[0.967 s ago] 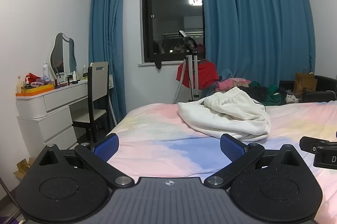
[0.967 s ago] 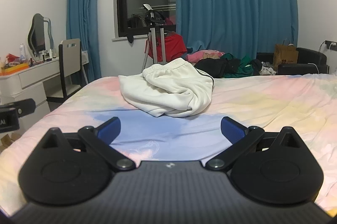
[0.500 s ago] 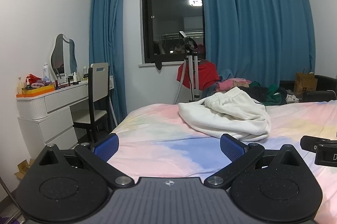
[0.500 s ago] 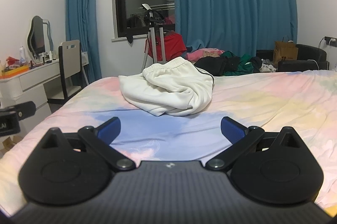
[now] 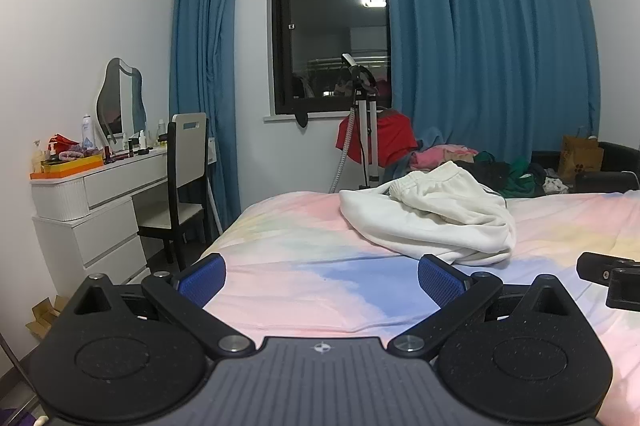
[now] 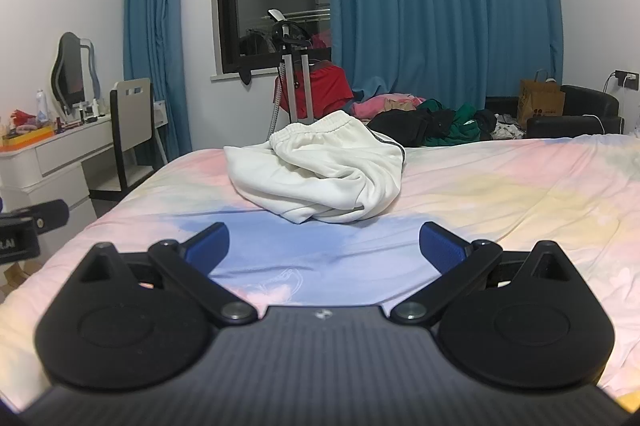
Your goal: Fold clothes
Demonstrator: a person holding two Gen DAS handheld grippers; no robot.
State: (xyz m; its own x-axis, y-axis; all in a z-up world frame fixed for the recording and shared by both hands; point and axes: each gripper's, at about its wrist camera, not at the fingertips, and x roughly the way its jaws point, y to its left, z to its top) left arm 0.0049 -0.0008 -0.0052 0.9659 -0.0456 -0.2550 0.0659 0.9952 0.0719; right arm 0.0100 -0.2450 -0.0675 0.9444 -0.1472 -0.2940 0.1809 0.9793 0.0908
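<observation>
On the pastel bed (image 6: 500, 186) a crumpled white garment (image 6: 320, 178) lies beyond both tools, left tool (image 5: 322, 278) and right tool (image 6: 324, 246), fingers spread apart.

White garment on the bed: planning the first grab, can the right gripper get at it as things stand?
Probably yes: the right gripper is open, and only bare bedsheet lies between it and the white garment.

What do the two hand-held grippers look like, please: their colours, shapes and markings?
The left gripper and the right gripper look alike: matte black ribbed body, two rounded lobes with circular discs, angled black link arms with silver pivot bolts, blue textured finger pads, and a small white cross-in-circle mark. No cables or sleeves show.
</observation>
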